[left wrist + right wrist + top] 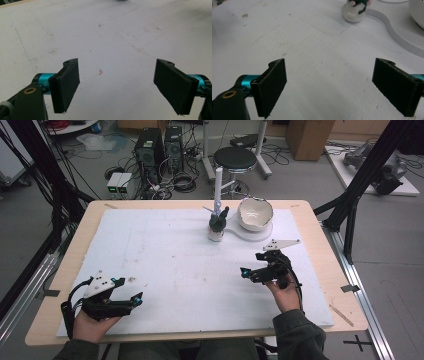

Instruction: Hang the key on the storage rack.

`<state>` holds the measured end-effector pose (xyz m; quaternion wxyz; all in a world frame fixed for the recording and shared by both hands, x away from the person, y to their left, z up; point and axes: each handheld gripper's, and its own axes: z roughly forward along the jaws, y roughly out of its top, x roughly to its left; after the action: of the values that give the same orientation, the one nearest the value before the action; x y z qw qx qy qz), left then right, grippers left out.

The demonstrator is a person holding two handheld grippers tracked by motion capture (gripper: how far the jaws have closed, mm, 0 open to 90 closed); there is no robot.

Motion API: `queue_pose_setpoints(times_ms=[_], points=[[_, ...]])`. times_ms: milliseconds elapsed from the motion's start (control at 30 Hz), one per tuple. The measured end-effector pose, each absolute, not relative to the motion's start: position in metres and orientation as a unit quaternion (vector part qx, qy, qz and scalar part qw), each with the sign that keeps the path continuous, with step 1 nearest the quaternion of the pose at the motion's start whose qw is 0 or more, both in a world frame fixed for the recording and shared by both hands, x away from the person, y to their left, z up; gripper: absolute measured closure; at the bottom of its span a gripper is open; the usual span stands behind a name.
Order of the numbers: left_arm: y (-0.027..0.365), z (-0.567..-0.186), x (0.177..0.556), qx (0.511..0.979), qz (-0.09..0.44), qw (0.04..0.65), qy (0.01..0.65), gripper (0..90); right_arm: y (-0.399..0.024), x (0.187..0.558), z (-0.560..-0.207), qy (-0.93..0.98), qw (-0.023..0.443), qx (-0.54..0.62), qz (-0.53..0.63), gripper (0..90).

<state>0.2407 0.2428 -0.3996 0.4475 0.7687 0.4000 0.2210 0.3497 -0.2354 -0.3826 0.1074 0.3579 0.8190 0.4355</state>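
From above, my left gripper [131,301] and right gripper [246,272] hover wide open and empty over the worktop [165,265]; the small figure [217,226] stands far, beside the bowl [255,213]. In the left gripper view I read no writing. In the right gripper view the figure [354,10] sits far off.

You are working in a lab or robotics workshop, not a home. Your wooden surface [320,270] carries a white foam board [165,265] and stands inside a black metal frame [360,180]. Behind it, on the grey floor [310,180], two black computer towers [160,147] stand among tangled cables [182,182], with small white-and-green boxes [119,184] just beside them. A black round stool [235,157] sits near the far edge, a cardboard box [310,137] stands farther back, and equipment lies on a white board [350,175] at the right.
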Motion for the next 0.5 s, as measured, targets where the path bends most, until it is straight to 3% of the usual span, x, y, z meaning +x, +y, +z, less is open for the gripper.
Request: queue_pose_setpoints(times_ms=[500], points=[[0.243,-0.400,0.241,0.769,0.220,0.448,0.400,21.1,-0.247,0.341,-0.388,0.817,0.109,0.361,0.436,11.5]])
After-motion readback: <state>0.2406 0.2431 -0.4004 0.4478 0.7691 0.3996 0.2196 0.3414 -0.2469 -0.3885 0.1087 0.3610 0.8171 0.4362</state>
